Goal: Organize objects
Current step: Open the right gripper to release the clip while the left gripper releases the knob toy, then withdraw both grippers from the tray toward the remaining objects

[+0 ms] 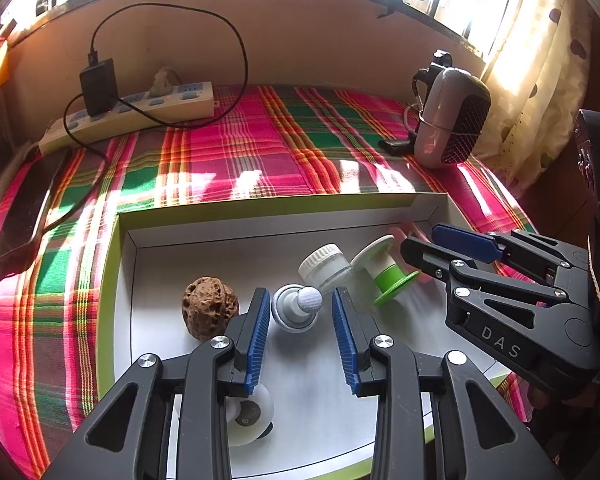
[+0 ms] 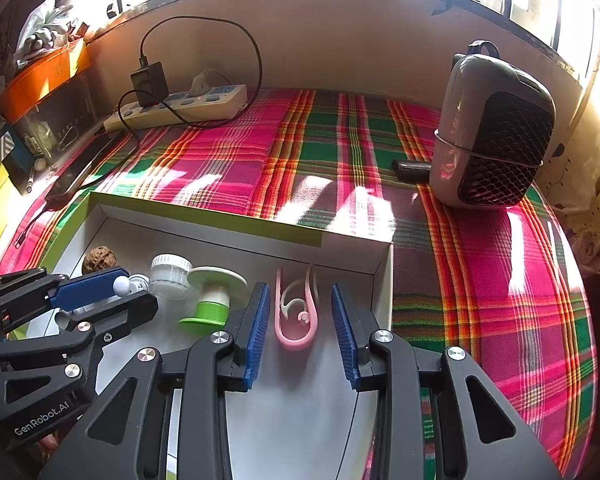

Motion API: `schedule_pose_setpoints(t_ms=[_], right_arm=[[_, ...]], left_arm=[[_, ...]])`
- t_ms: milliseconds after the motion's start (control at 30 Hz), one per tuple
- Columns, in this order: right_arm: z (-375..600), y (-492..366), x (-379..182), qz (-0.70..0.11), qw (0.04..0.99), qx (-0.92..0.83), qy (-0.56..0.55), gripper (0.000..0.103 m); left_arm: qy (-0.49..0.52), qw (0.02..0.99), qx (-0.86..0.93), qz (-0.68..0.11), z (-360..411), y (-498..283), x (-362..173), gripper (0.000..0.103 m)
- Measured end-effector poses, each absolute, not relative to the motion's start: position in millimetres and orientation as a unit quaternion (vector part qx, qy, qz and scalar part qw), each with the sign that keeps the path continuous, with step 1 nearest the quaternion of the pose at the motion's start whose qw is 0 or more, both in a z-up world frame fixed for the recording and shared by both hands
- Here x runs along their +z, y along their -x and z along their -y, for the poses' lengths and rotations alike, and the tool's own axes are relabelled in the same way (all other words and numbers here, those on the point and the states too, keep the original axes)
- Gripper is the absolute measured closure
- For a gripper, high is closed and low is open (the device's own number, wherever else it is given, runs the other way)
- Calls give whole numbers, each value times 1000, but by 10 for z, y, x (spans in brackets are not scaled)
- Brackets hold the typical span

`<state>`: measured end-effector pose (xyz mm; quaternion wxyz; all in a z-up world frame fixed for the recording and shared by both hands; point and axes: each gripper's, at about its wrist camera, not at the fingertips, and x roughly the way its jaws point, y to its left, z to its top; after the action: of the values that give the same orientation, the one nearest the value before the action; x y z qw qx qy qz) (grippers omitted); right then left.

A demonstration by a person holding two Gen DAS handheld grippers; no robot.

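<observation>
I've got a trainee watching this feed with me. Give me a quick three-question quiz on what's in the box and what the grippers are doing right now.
1. True or false: the left gripper is clamped on the walnut.
2. Which item lies between the right gripper's open fingers? A) pink clip B) green and white spool C) small clear jar
3. Fill in: the grey fan heater stands outside the box, on the ______ cloth.

Key: 1 false, its jaws stand open around a small grey knob with a white ball tip, the walnut beside them; 2 A; 3 plaid.
</observation>
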<state>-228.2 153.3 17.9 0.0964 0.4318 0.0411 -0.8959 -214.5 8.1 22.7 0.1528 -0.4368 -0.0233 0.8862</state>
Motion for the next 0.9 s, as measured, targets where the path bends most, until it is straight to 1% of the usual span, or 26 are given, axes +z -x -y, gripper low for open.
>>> schedule_pose_setpoints(t_ms=[67,100,167,900], right_arm=[[-1536,2260,204,-40,94,-898,-428,67],[-1540,2247,220,-39,92,-899,-426,62],[-1550,2217,248,-37,90,-902,-421,59],[-1614,1713,400,-13,83,-911,-403,59]], left_arm=[[432,149,889,25,-67,2123,251,73],[432,149,889,25,-64,2115,258,73],[430,149,890,27,-58,2092,277,73],[409,132,902,28,30,1582,464,73]])
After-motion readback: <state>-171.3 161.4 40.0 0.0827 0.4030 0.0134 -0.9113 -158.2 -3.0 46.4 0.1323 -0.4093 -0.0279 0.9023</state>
